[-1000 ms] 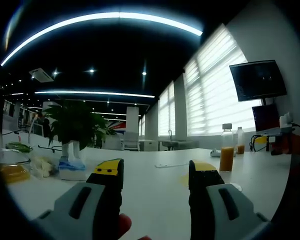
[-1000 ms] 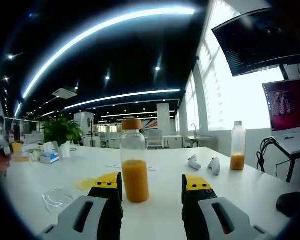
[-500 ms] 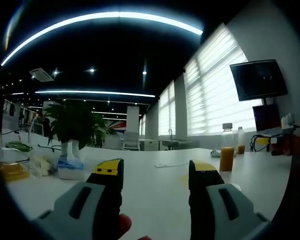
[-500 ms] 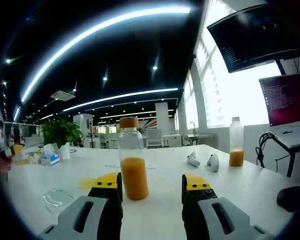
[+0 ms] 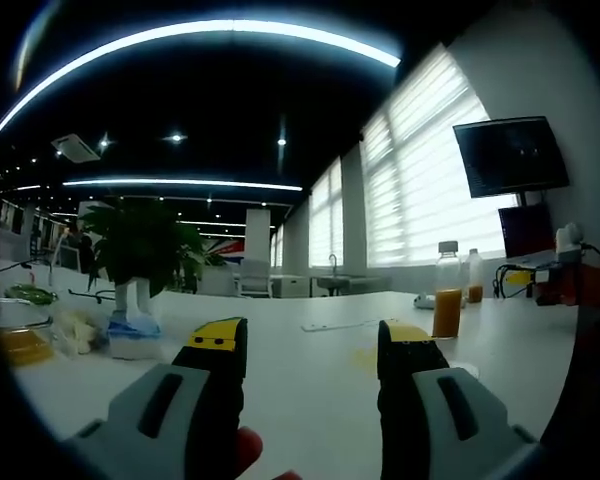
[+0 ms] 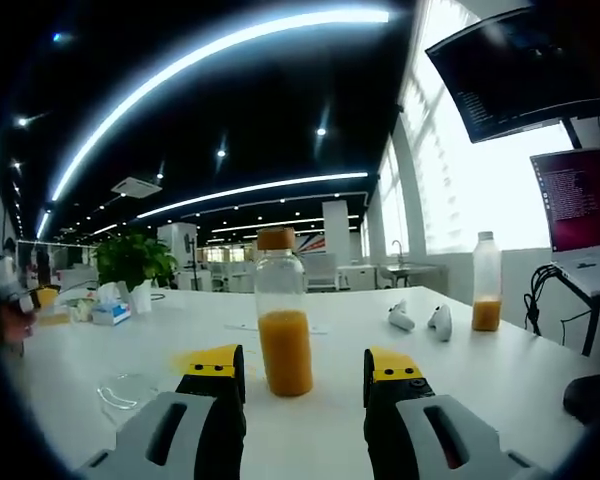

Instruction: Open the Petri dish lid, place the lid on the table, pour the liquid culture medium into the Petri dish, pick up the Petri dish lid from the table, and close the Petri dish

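In the right gripper view, a clear bottle (image 6: 285, 335) with a brown cap and orange liquid stands upright on the white table (image 6: 500, 365). It is just beyond my right gripper (image 6: 305, 378), which is open with nothing between its yellow-tipped jaws. A clear Petri dish (image 6: 125, 390) lies low on the table to the left of that gripper, next to a yellow patch (image 6: 185, 360). My left gripper (image 5: 310, 345) is open and holds nothing. The same bottle (image 5: 446, 302) stands far off to its right.
A second bottle (image 6: 487, 296) with orange liquid stands at the far right, with two small white objects (image 6: 420, 320) nearby. A laptop (image 6: 580, 215), a wall monitor (image 6: 520, 70) and a black mouse (image 6: 590, 395) are on the right. A potted plant (image 5: 140, 250) and a tissue box (image 5: 130, 335) stand to the left.
Both views have shifted a little with the hands. The bottle now sits slightly further right between the right jaws. Both grippers stay open and nothing on the table has moved.
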`<state>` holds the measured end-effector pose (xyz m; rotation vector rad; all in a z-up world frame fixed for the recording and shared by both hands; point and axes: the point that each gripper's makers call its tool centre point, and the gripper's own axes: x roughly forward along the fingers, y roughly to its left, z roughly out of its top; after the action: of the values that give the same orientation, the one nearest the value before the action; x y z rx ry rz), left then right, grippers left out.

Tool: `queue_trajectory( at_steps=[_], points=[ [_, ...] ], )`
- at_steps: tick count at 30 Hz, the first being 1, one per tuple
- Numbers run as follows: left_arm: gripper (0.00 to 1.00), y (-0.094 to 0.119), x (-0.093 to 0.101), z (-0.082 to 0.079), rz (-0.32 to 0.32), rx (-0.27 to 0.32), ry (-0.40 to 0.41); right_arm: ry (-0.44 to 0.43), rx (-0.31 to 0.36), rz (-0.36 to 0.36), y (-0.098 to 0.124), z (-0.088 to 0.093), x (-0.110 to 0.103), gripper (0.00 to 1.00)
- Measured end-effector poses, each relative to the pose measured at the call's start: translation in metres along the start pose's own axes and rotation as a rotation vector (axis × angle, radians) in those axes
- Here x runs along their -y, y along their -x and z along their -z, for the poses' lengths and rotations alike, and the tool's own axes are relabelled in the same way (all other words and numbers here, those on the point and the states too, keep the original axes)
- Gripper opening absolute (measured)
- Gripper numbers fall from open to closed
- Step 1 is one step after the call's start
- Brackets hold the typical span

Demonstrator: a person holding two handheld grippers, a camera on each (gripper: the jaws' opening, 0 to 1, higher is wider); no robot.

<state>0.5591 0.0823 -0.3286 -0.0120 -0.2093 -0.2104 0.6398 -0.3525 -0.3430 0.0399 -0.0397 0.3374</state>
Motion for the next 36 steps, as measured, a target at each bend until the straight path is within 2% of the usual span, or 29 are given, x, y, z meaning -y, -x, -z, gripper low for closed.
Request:
queue_trajectory(
  at_steps=[6,9,12,15,18,20,21,27,36],
  points=[
    [0.46,-0.005,0.008,-0.004,0.124,-0.016,0.033,0.059,-0.018,-0.193,-0.009,-0.015,-0.037,0.42],
    [0.46,-0.008,0.01,-0.007,0.159,-0.016,0.03,0.069,-0.015,-0.241,-0.011,-0.025,-0.05,0.42],
    [0.46,-0.01,0.022,-0.008,0.228,-0.027,-0.001,0.077,-0.008,-0.279,-0.011,-0.032,-0.061,0.42],
    [0.46,-0.011,0.037,-0.002,0.305,-0.061,-0.069,0.094,-0.006,-0.335,-0.01,-0.036,-0.077,0.42],
    [0.46,-0.012,0.049,0.003,0.365,-0.085,-0.073,0.138,-0.018,-0.4,-0.007,-0.033,-0.094,0.42],
    [0.46,-0.012,0.059,0.01,0.422,-0.11,-0.109,0.165,-0.022,-0.429,-0.006,-0.032,-0.103,0.42],
    [0.46,-0.015,0.068,0.017,0.47,-0.135,-0.085,0.177,-0.041,-0.477,-0.006,-0.028,-0.116,0.42],
    [0.47,-0.018,0.073,0.023,0.511,-0.154,-0.057,0.169,-0.068,-0.549,-0.005,-0.021,-0.13,0.44],
    [0.49,-0.022,0.092,0.041,0.629,-0.204,-0.04,0.14,-0.116,-0.651,-0.011,-0.003,-0.146,0.48]
  ],
)
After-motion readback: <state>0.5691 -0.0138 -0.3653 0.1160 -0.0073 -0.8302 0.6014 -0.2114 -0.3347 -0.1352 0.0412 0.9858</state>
